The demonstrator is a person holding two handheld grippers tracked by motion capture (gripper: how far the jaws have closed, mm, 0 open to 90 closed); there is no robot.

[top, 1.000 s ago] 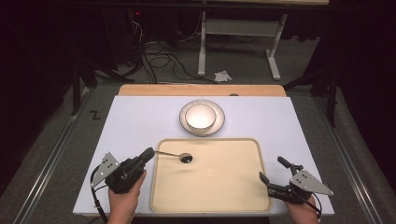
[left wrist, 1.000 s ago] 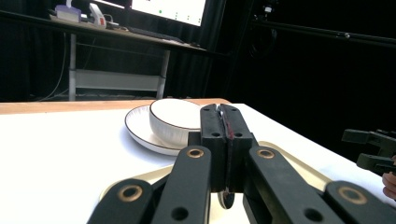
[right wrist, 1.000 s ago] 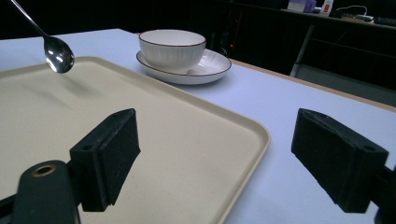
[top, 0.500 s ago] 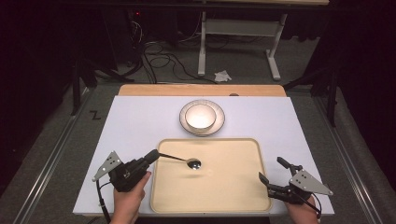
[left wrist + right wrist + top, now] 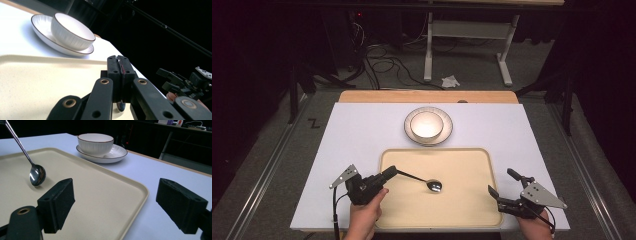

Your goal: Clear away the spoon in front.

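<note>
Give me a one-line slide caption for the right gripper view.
Open right gripper waits by the beige tray while a spoon hangs tilted over it, bowl on plate behind.

In the left gripper view the spoon (image 5: 121,106) is almost wholly hidden behind the closed jaws; a sliver of its bowl shows below them. The tray (image 5: 37,80) is cut off by the left and bottom edges. In the right gripper view the spoon handle (image 5: 15,137) runs out at the top left corner (its grip unseen). In the high view both forearms leave at the bottom edge, and whether the spoon bowl (image 5: 434,185) touches the tray cannot be told.
</note>
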